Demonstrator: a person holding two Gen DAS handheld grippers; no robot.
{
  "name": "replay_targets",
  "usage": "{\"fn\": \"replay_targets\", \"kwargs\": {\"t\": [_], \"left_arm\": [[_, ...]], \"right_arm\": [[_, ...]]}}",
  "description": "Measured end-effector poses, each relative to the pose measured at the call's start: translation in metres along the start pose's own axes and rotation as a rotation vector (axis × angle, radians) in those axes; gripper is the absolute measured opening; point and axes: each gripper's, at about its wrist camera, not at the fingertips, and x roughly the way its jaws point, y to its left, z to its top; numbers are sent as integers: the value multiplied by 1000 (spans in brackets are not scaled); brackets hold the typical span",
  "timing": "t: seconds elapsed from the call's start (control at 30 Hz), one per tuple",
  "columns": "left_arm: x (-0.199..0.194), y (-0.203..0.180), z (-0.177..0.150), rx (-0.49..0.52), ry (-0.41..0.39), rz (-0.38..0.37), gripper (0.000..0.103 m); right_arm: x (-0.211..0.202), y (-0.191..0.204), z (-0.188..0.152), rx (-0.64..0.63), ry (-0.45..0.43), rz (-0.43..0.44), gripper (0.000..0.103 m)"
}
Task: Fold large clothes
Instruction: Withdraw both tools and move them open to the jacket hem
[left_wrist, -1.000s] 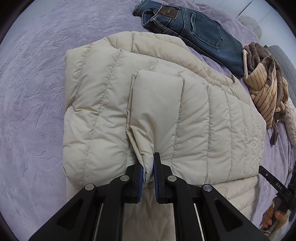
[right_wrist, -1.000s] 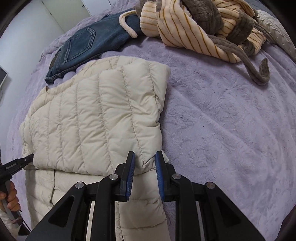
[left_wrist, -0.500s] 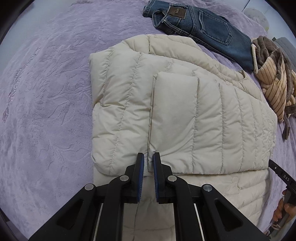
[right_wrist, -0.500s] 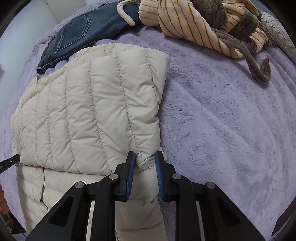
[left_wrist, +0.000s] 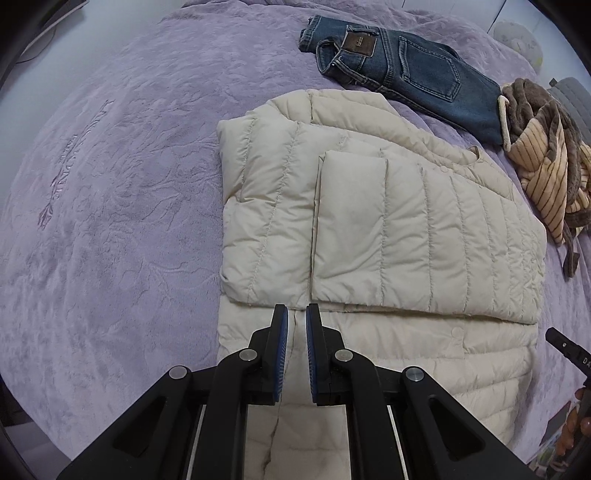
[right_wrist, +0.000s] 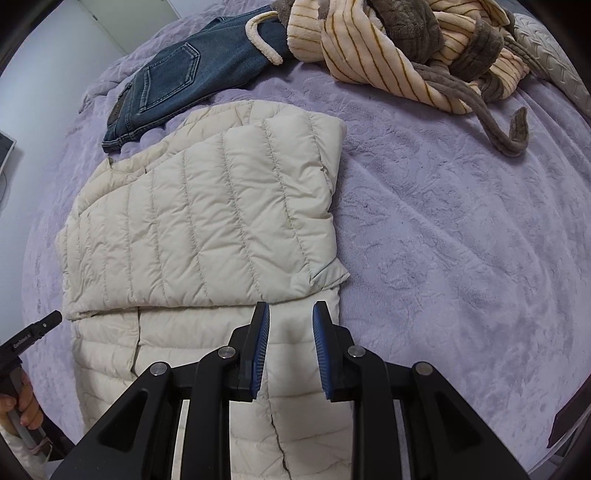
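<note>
The cream puffer jacket (left_wrist: 369, 229) is lying flat on the purple bedspread (left_wrist: 110, 221), ahead of and below both grippers, with its upper half already doubled down so that a straight folded edge is running crosswise just beyond the fingertips. The jacket's long axis is running away from the person, from the hem under the tools toward the collar near the jeans (left_wrist: 399, 74). The left gripper (left_wrist: 296, 314) is hovering over the unfolded lower part, near the jacket's left side, its tips just short of the folded edge; its jaws are standing almost together with nothing between them, only a thin strip of fabric showing through the gap well below. The right gripper (right_wrist: 291, 312) is hanging over the lower part toward the jacket's right edge (right_wrist: 332, 288), also just short of the fold; its jaws have just been opening a little and are standing at a narrow-to-middling gap, empty, the pads not pressing on cloth. Each hand is sitting nearest its own side of the hem, so the lower panel looks reachable by both at once. Judging by how things lie, the next fold would probably bring this lower part up over the doubled half, though the hem itself is hidden under the tools, so where it ends is hard to say. A striped robe (right_wrist: 406, 48) is heaped well apart beyond the jacket.
</note>
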Motion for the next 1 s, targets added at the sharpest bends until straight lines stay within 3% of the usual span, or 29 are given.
{"fn": "replay_targets", "kwargs": {"t": [0.07, 0.13, 0.17, 0.3, 0.33, 0.37, 0.4, 0.43, 0.63, 0.77, 0.87, 1.0], "left_arm": [[-3, -4, -6, 13, 7, 9, 11], [-6, -9, -15, 27, 8, 21, 12], [-8, -10, -19, 35, 10, 22, 12], [-13, -10, -35, 36, 30, 17, 12], [-14, -10, -38, 33, 37, 16, 16], [-16, -10, -41, 28, 43, 16, 57], [-18, -9, -45, 16, 41, 25, 85], [-25, -9, -49, 3, 7, 43, 102], [-39, -16, -64, 16, -9, 59, 102], [-49, -16, -76, -1, -19, 76, 102], [-58, -15, -86, -16, -22, 92, 102], [-65, -12, -98, -26, -23, 114, 102]], "right_arm": [[-3, 1, -7, 7, 14, 14, 28], [-6, 2, -15, 16, 27, 30, 45], [-8, 3, -18, 20, 31, 37, 47], [-16, 5, -31, 24, 44, 63, 48], [-18, 5, -33, 27, 47, 70, 48], [-20, 5, -36, 29, 50, 76, 48], [-22, 4, -39, 31, 52, 82, 48], [-24, 4, -41, 32, 54, 86, 48], [-34, -2, -54, 23, 66, 107, 50], [-41, -5, -61, 5, 69, 121, 62], [-48, -7, -66, -7, 55, 153, 82], [-55, -5, -74, -16, 47, 183, 84]]}}
